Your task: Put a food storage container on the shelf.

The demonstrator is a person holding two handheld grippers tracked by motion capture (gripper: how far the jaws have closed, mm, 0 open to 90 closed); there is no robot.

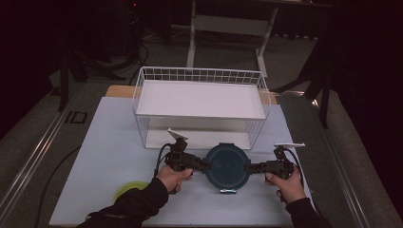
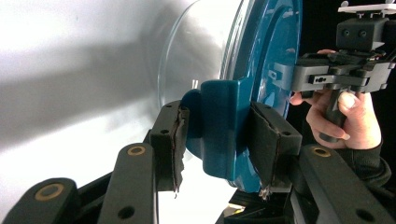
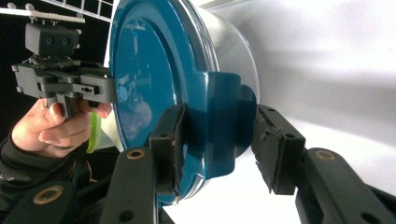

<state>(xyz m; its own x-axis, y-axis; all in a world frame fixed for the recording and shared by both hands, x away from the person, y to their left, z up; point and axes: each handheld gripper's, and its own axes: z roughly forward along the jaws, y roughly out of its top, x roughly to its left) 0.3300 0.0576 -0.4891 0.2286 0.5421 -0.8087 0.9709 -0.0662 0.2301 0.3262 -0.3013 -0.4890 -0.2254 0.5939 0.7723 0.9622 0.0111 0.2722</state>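
Note:
A round clear container with a teal lid sits on the white mat between my two grippers. My left gripper is shut on the lid's left latch tab, one pad under the tab and one on the lid top. On the opposite side, my right gripper clamps the other latch tab, with its pads against the lid top and the tab's outer edge. The left gripper view also takes in the right gripper and the hand on it. The left gripper appears likewise in the right gripper view.
A white wire basket shelf stands just behind the container, with a white board on its upper level. A yellow-green round object lies on the mat near the person's left sleeve. Table legs and dark floor lie beyond.

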